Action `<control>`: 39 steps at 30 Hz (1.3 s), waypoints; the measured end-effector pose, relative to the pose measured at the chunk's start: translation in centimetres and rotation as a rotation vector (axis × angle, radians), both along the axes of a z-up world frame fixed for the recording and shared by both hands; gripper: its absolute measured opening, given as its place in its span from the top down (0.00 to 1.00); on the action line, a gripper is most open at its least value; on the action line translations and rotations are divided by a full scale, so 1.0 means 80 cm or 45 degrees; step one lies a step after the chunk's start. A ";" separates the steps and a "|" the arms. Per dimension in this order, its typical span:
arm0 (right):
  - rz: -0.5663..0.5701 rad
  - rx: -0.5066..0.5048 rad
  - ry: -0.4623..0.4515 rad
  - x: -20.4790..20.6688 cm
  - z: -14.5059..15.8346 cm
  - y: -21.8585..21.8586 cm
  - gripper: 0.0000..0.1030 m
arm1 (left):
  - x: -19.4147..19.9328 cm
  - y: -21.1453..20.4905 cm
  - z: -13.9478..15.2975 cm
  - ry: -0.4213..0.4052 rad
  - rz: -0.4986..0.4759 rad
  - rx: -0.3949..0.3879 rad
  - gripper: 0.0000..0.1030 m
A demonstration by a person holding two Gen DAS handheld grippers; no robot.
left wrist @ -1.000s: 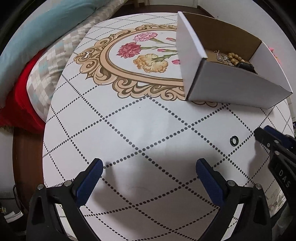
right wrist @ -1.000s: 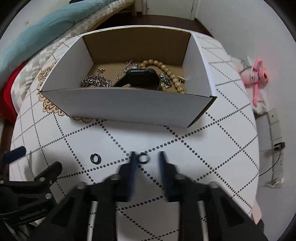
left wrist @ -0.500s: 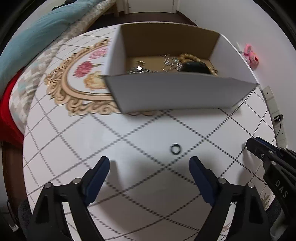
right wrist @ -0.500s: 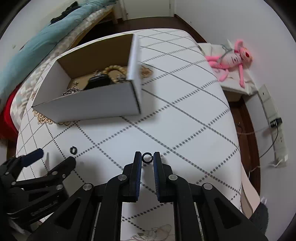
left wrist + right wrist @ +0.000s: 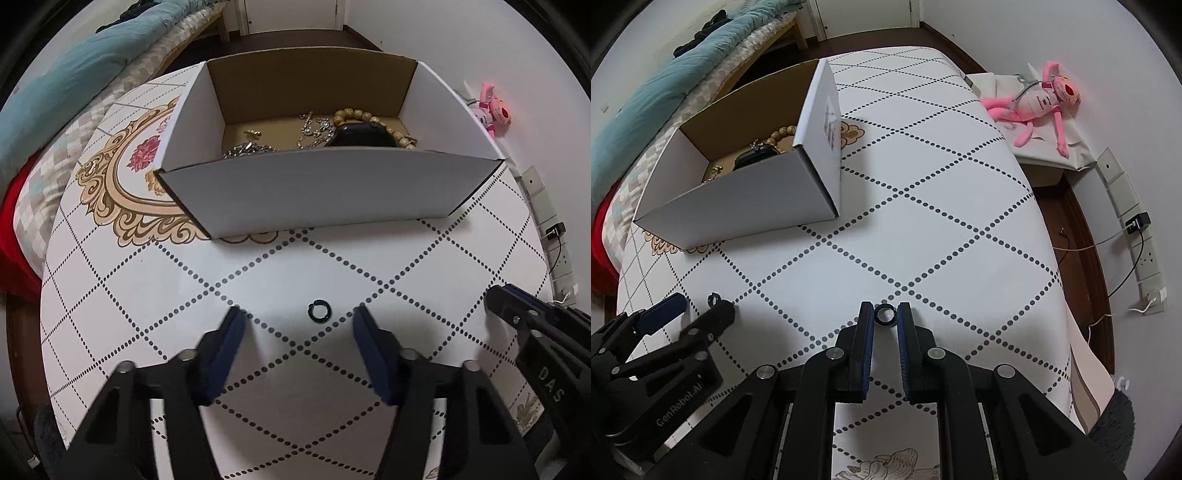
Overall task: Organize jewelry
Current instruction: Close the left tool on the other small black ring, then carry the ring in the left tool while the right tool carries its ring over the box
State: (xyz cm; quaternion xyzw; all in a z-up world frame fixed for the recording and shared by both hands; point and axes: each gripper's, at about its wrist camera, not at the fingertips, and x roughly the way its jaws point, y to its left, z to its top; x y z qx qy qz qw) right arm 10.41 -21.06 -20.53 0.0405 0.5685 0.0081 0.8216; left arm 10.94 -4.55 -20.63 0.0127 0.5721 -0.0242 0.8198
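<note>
In the left wrist view, the left gripper (image 5: pixel 299 325) hung low over the table (image 5: pixel 147 280), its blue-padded fingers (image 5: pixel 229 347) spread wide. A small black ring (image 5: pixel 320 311) lay flat on the table between the tips, slightly ahead of them and touching neither. At twelve o'clock from the ring stood a white cardboard box (image 5: pixel 317 192), open at the top, with a beaded bracelet (image 5: pixel 373 120), silver chains (image 5: pixel 314 129) and a black watch (image 5: pixel 360 134) inside. At three o'clock, near the table edge, the tip of the right gripper (image 5: pixel 513 310) showed.

In the right wrist view, the left gripper (image 5: pixel 687 310) sat at nine o'clock, with the first ring (image 5: pixel 713 299) just beyond its tips. The box (image 5: pixel 746 206) stood at ten o'clock, well apart from both tools. The right gripper (image 5: pixel 885 314) was pinching a second black ring (image 5: pixel 885 316) upright between its two fingertips, its pads nearly together and pressed on the ring's sides, low over the table. At two o'clock, off the table, a pink plush toy (image 5: pixel 1038 99) lay on a cloth-covered stand.
</note>
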 end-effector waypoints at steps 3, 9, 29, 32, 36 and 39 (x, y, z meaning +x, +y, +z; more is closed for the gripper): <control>-0.005 0.001 0.000 0.001 0.000 -0.002 0.87 | 0.002 -0.002 0.001 -0.008 -0.013 0.001 0.67; -0.013 0.003 0.000 0.003 0.000 -0.006 0.87 | 0.005 0.001 0.001 -0.018 -0.023 -0.008 0.90; -0.012 0.023 -0.039 0.001 0.016 -0.004 0.87 | 0.001 0.001 0.013 -0.049 -0.024 -0.039 0.90; -0.008 0.035 -0.060 0.000 0.026 -0.002 0.87 | -0.002 0.002 0.024 -0.074 -0.025 -0.051 0.90; 0.005 0.057 -0.114 -0.003 0.050 0.001 0.87 | -0.005 0.004 0.050 -0.124 -0.025 -0.076 0.90; 0.018 0.078 -0.153 -0.002 0.071 0.003 0.87 | -0.004 0.007 0.074 -0.165 -0.026 -0.105 0.90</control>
